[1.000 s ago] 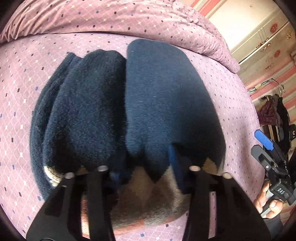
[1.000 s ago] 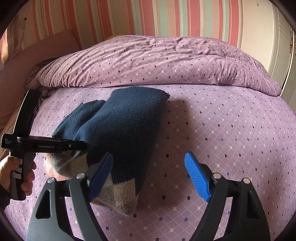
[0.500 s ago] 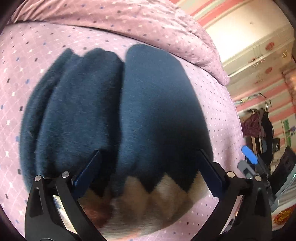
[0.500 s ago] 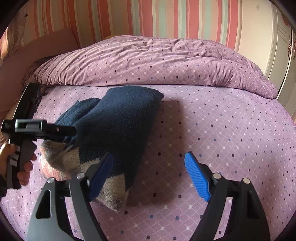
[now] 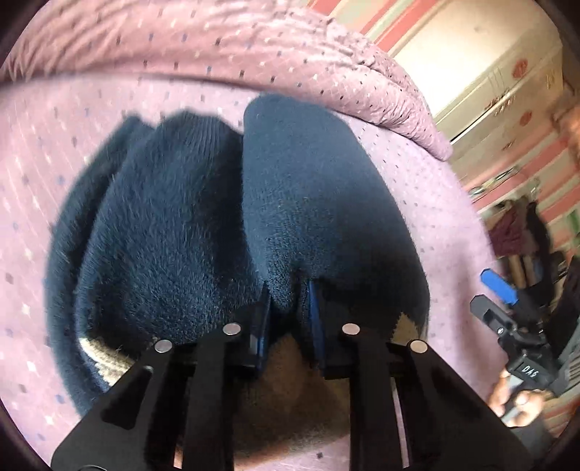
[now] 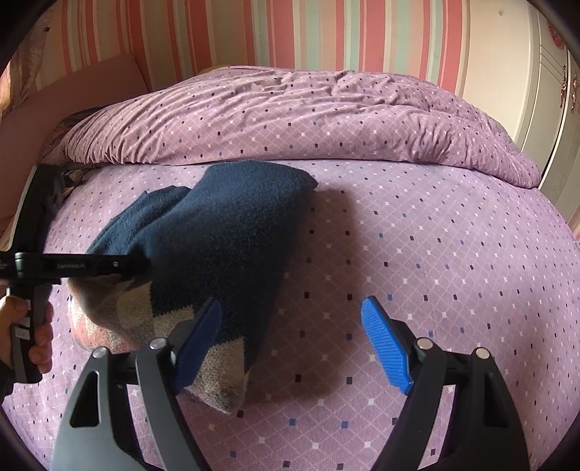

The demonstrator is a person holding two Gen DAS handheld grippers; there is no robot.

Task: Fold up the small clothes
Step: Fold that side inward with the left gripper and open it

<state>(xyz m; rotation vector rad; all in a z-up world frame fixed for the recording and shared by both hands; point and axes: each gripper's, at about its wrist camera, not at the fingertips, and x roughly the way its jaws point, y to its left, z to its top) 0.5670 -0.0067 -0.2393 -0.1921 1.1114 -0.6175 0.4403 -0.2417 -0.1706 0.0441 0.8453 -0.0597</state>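
Note:
A folded navy knit garment (image 5: 308,203) with a beige and pink zigzag hem lies on the purple bed (image 5: 47,145). My left gripper (image 5: 288,311) is shut on a pinch of its navy fabric near the hem. In the right wrist view the garment (image 6: 232,232) lies left of centre, with the left gripper (image 6: 141,262) gripping it from the left. My right gripper (image 6: 293,344) is open and empty above the sheet, its left pad next to the hem corner. It also shows at the right edge of the left wrist view (image 5: 496,286).
A bunched purple duvet (image 6: 290,119) lies across the far side of the bed. A striped wall (image 6: 253,32) stands behind it and a white wardrobe (image 6: 543,90) to the right. Clothes hang at the right in the left wrist view (image 5: 514,232).
My left gripper opened half a second ago and has now shut on the navy fabric near the hem. The right gripper stayed open and nearly still.

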